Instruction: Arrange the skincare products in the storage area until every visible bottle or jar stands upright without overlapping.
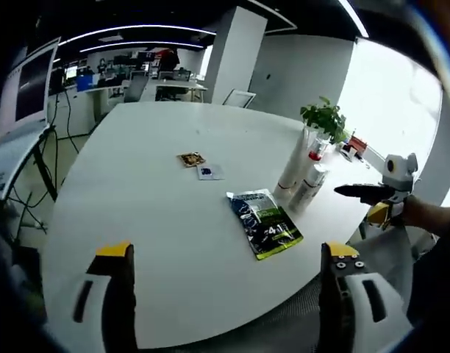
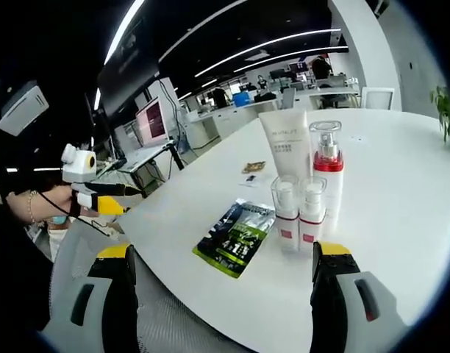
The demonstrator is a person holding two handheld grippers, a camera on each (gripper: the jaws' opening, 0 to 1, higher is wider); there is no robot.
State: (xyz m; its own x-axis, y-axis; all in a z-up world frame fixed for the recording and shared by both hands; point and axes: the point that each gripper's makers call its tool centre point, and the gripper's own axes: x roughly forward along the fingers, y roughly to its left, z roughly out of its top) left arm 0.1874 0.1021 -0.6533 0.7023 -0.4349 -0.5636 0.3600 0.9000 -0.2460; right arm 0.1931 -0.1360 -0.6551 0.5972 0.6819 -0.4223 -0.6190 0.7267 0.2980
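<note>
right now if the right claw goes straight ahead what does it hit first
Probably the two small bottles standing between its jaws' lines near the table edge, with the pump bottle and tube behind them. Depth is unclear.

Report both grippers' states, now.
Left gripper: open, holding nothing.
Right gripper: open, holding nothing.
</note>
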